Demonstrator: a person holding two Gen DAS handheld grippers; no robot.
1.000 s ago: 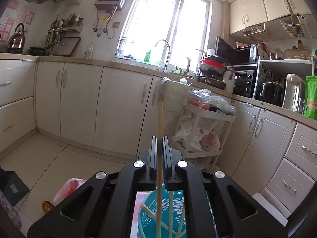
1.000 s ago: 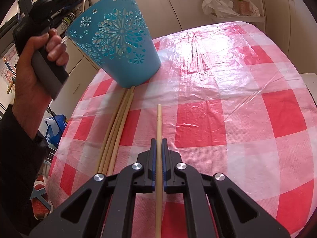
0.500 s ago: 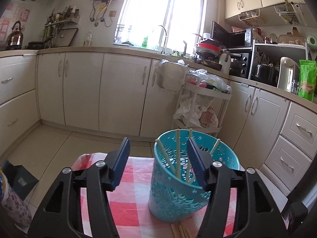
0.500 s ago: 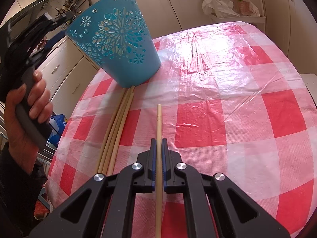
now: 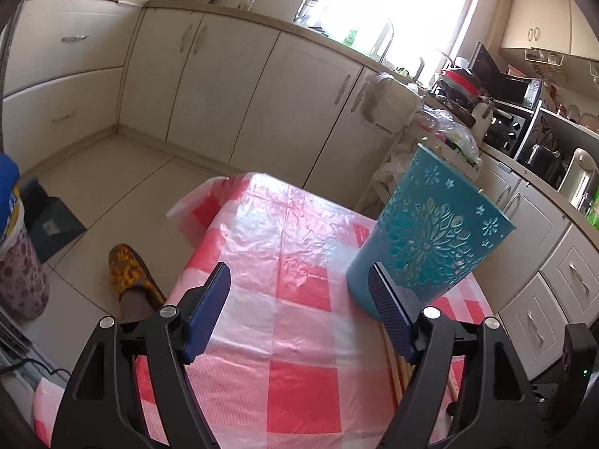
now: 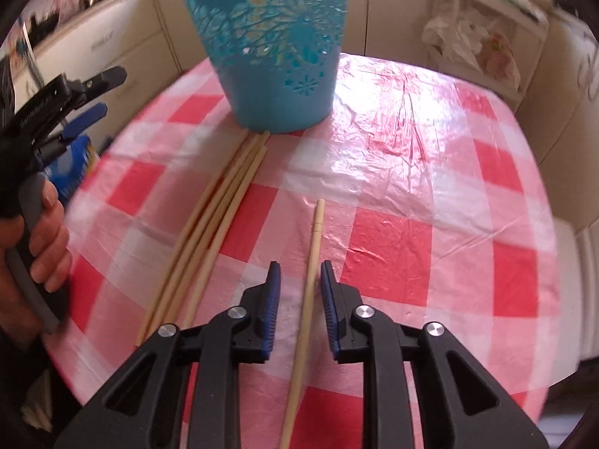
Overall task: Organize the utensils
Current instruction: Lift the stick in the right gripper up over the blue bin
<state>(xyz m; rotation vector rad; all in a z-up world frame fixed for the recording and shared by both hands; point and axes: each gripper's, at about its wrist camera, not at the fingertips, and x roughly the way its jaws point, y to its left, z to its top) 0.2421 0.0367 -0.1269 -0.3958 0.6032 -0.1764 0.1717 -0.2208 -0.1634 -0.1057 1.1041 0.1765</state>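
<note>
A teal cut-out holder [image 5: 426, 247] [image 6: 277, 37] stands on the red-checked table [image 5: 299, 381] [image 6: 411, 232], with chopstick tips [image 5: 436, 147] showing at its rim. Several loose chopsticks [image 6: 213, 232] [image 5: 397, 370] lie bundled in front of it. A single chopstick [image 6: 312, 247] lies between the jaws of my right gripper [image 6: 299, 265], which are opening, and the pads do not touch it. My left gripper [image 5: 299, 267] [image 6: 106, 93], held by a hand [image 6: 45, 239], hangs left of the holder. Its jaws are wide and still opening, with nothing between them.
The table's left edge drops to a tiled floor with a patterned slipper [image 5: 129, 273], a dark box [image 5: 52, 217] and a patterned container [image 5: 15, 262]. Cabinets [image 5: 209, 86] run behind, and a white cart with bags [image 6: 483, 37] stands past the far edge.
My left gripper let its chopstick go into the holder, opened wide, and dropped down and to the holder's left. My right gripper's jaws have parted off the single chopstick and tilted toward the holder.
</note>
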